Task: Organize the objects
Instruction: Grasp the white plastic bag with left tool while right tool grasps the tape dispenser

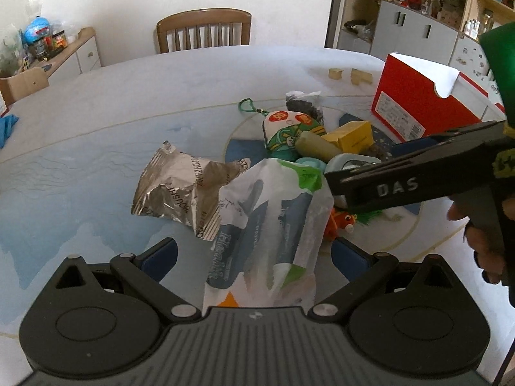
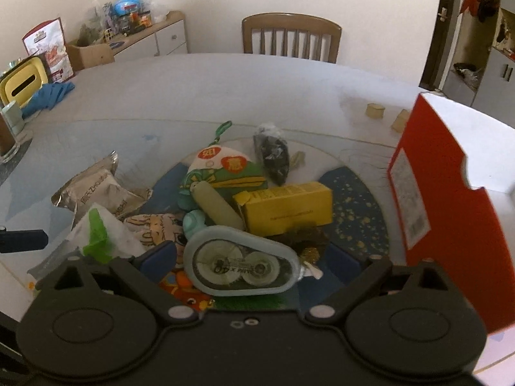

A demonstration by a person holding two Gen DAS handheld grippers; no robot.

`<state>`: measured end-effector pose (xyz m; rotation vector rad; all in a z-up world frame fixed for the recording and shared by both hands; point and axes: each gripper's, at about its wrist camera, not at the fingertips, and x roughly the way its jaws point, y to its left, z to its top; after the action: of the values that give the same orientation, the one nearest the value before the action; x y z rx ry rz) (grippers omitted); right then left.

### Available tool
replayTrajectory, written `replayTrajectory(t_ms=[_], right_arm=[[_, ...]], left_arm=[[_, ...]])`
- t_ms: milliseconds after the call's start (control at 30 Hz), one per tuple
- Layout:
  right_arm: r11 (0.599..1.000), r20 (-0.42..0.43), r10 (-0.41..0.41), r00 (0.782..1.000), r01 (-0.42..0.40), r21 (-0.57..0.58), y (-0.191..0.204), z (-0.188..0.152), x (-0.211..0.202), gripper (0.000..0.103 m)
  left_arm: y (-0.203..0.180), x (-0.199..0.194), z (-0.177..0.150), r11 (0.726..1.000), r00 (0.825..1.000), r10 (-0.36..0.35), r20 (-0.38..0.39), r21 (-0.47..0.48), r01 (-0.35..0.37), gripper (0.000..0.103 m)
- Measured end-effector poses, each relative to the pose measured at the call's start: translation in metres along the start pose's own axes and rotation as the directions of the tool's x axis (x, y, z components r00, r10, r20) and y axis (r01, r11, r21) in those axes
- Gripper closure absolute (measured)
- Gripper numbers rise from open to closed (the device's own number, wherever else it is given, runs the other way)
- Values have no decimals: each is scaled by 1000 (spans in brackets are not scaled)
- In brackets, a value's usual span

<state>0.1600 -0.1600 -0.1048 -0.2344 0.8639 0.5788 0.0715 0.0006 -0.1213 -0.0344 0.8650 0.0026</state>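
A pile of small objects lies mid-table. My left gripper [image 1: 254, 257] is open, its fingers either side of a white, blue and green packet [image 1: 267, 225]; a crumpled silver packet [image 1: 180, 186] lies to its left. My right gripper [image 2: 251, 257] is open around a pale blue correction-tape dispenser [image 2: 241, 263]. Beyond it lie a yellow box [image 2: 286, 209], an olive tube [image 2: 215, 206], a green and white pouch [image 2: 222, 170] and a dark bag [image 2: 273, 154]. The right gripper also shows in the left wrist view [image 1: 334, 183], over the pile.
A red and white open box [image 2: 450, 199] stands at the right, also in the left wrist view [image 1: 418, 103]. Two small wooden blocks [image 1: 351, 75] lie behind it. A wooden chair [image 2: 289, 38] stands at the far edge. A blue cloth [image 2: 48, 95] lies far left.
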Motion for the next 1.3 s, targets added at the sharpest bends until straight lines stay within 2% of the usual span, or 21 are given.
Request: replayTrajectory(t_ms=[367, 433, 633, 733, 800, 1000, 1300], right_arm=[[1000, -18, 2, 1000, -2, 12, 0, -4, 11, 11], [1000, -18, 1, 1000, -1, 9, 0, -4, 12, 11], [1000, -11, 7, 1000, -6, 9, -1, -3, 12, 14], [1000, 6, 13, 1000, -13, -7, 1, -3, 7, 23], [1000, -3, 24, 1000, -24, -14, 3, -3, 6, 23], [1000, 14, 9, 1000, -9, -13, 3, -2, 0, 23], [1000, 54, 0, 999, 0, -3, 6, 1, -32, 23]], left_arm=[[1, 12, -3, 999, 998, -29, -48, -21, 28, 19], [2, 13, -3, 999, 998, -37, -56, -24, 36, 27], [4, 11, -3, 999, 998, -34, -53, -34, 32, 40], [5, 10, -4, 999, 998, -39, -55, -40, 36, 47], [5, 8, -4, 998, 997, -46, -55, -38, 44, 55], [8, 1, -6, 999, 998, -36, -47, -42, 34, 60], [6, -24, 0, 999, 999, -46, -4, -1, 46, 61]])
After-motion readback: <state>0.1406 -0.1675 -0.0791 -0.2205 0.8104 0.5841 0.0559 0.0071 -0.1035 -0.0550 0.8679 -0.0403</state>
